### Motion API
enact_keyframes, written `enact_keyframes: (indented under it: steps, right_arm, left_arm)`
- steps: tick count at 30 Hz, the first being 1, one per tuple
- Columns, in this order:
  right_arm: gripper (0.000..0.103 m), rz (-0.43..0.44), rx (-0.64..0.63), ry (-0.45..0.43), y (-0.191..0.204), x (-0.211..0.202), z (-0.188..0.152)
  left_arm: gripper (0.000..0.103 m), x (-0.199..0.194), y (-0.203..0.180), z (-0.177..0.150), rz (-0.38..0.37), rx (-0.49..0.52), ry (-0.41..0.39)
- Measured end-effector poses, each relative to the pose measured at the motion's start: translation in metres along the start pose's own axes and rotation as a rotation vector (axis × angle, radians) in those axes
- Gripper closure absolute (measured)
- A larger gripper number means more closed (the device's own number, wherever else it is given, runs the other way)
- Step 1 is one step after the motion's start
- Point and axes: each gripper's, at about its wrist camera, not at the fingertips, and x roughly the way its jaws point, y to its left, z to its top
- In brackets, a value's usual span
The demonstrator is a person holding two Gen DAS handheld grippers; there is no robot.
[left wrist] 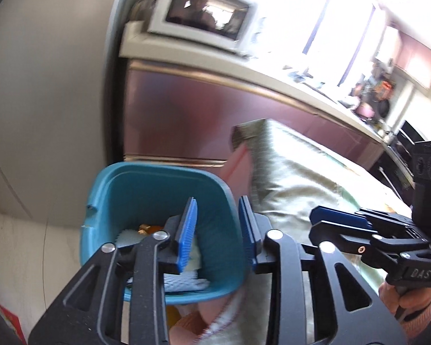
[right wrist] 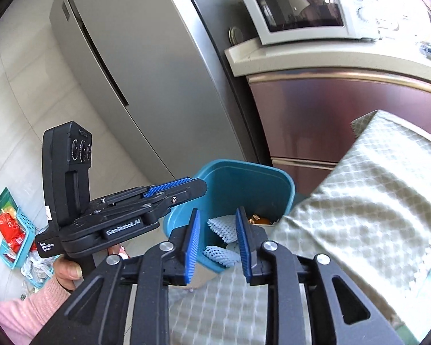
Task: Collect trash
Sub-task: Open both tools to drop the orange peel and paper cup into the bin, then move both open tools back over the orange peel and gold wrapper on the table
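A teal trash bin (left wrist: 146, 189) stands on the floor beside the table's edge. Inside it lie white foam fruit nets (right wrist: 219, 224) and something orange (right wrist: 263, 220). My left gripper (left wrist: 218, 224) hovers over the bin's mouth, open, with nothing between its blue pads. My right gripper (right wrist: 218, 244) is also open and empty, above the bin's near rim. In the right wrist view the left gripper (right wrist: 186, 187) shows side-on, held by a hand in a pink sleeve, above the bin's left rim. The teal bin (right wrist: 244, 178) sits just ahead of both.
A table with a green checked cloth (right wrist: 373, 187) lies to the right of the bin. A grey fridge (right wrist: 129, 57) stands behind it, and a microwave (right wrist: 301, 8) sits on a counter over maroon cabinets. A teal basket with red packets (right wrist: 11, 230) lies on the floor at left.
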Motion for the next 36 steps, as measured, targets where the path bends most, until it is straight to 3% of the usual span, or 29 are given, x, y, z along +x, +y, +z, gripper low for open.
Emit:
enact_keyframes:
  steps: [8, 17, 25, 31, 36]
  right_arm:
    - [0.071, -0.045, 0.042, -0.106, -0.021, -0.082, -0.021]
    - [0.069, -0.206, 0.136, -0.214, -0.063, -0.179, -0.068]
    - [0.067, -0.381, 0.279, -0.316, -0.119, -0.262, -0.114]
    - [0.067, -0.459, 0.37, -0.358, -0.158, -0.302, -0.145]
    - [0.066, -0.483, 0.423, -0.372, -0.181, -0.313, -0.164]
  left_arm:
    - [0.066, -0.014, -0.082, -0.01, -0.177, 0.132, 0.007]
    - [0.064, 0.0, -0.191, -0.046, -0.354, 0.279, 0.102]
    - [0.062, 0.022, -0.295, -0.101, -0.535, 0.416, 0.256]
    - [0.059, 0.042, -0.357, -0.141, -0.663, 0.511, 0.386]
    - [0.059, 0.057, -0.385, -0.165, -0.676, 0.555, 0.462]
